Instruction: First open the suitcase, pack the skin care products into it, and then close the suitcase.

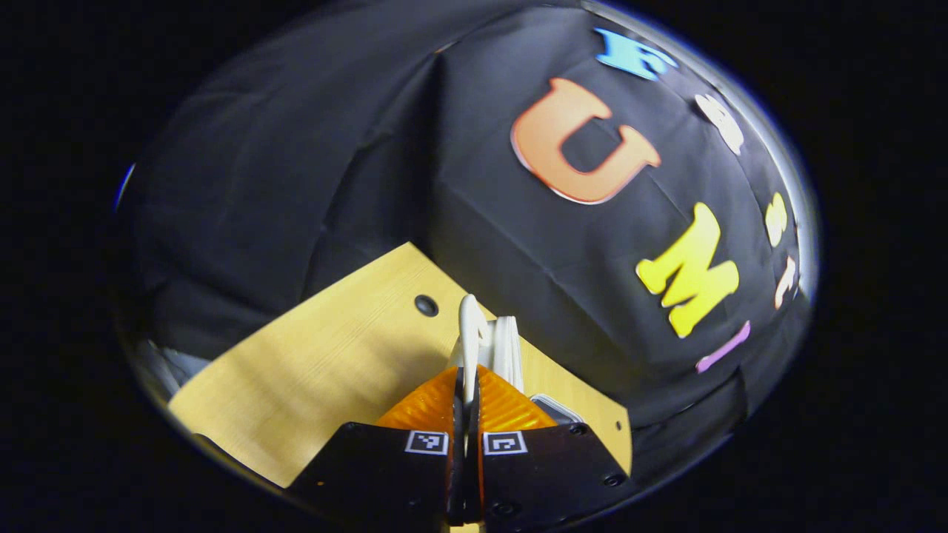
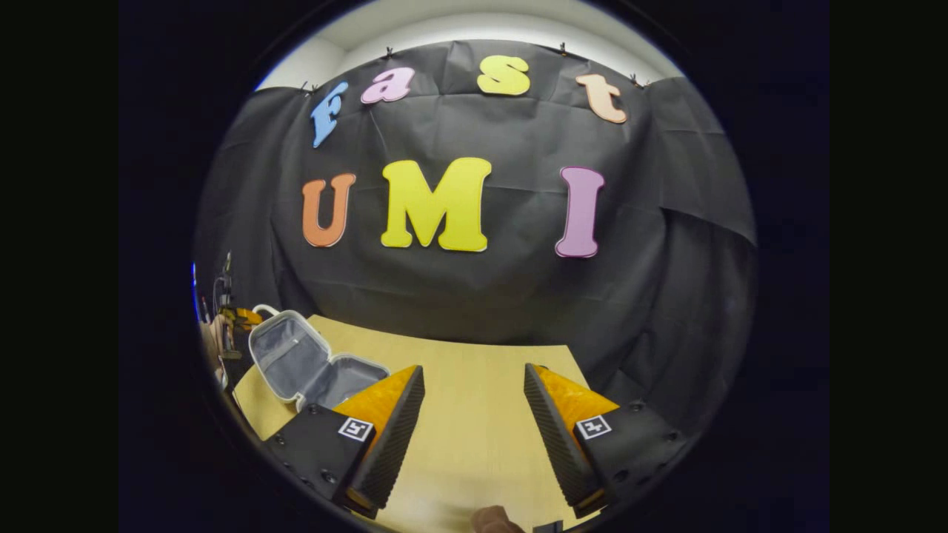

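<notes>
Table: I've got pale wood under both views, with bare top between my right fingers.
Suitcase: small, white-rimmed, standing open at the table's left end in the right gripper view. Its lid is tilted up and the grey lining shows.
Contents: I can't make out any skin care products in either half, so I judge packing hasn't begun or isn't visible from here.
Left gripper: my fingers are pinched tight on the white handle, propping the lid.
Right gripper: the jaws are spread wide and hold nothing, well apart from the suitcase.
Risk: if my left pinch slips off that thin handle, the lid could drop shut.
Risk two: pulling the handle too far could tip the light case.
Small item: something brown sits at the bottom edge; I can't tell what.
</notes>
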Tool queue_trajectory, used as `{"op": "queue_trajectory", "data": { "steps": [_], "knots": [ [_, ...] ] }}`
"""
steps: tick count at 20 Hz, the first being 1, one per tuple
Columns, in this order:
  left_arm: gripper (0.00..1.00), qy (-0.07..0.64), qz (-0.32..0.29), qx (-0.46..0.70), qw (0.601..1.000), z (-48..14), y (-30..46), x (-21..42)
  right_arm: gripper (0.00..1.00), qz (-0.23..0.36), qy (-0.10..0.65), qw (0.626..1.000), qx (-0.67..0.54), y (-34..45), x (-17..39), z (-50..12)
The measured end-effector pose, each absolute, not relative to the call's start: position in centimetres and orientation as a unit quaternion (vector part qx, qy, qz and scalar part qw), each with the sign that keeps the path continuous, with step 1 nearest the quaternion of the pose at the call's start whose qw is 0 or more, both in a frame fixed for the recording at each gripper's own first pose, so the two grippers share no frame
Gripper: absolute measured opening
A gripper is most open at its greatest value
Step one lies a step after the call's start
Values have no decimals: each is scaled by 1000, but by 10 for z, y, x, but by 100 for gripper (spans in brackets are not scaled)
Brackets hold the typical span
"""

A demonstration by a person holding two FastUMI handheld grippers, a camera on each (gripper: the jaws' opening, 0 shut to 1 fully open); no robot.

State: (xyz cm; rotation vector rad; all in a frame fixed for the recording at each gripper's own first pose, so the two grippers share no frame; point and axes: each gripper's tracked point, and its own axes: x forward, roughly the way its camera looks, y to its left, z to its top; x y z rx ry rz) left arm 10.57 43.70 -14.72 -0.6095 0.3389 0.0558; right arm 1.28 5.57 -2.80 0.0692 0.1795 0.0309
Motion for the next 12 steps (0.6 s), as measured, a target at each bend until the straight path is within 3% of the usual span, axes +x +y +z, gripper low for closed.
{"op": "queue_trajectory", "data": {
  "steps": [7, 12],
  "knots": [
    [3, 139, 7, -140, 980, -87, 344, 99, 81, 58, 95, 993, 36, 50, 18, -37],
    [3, 145, -22, -47, 988, -83, 258, 108, 81, 75, 94, 992, 46, 40, 17, -39]
  ]
}}
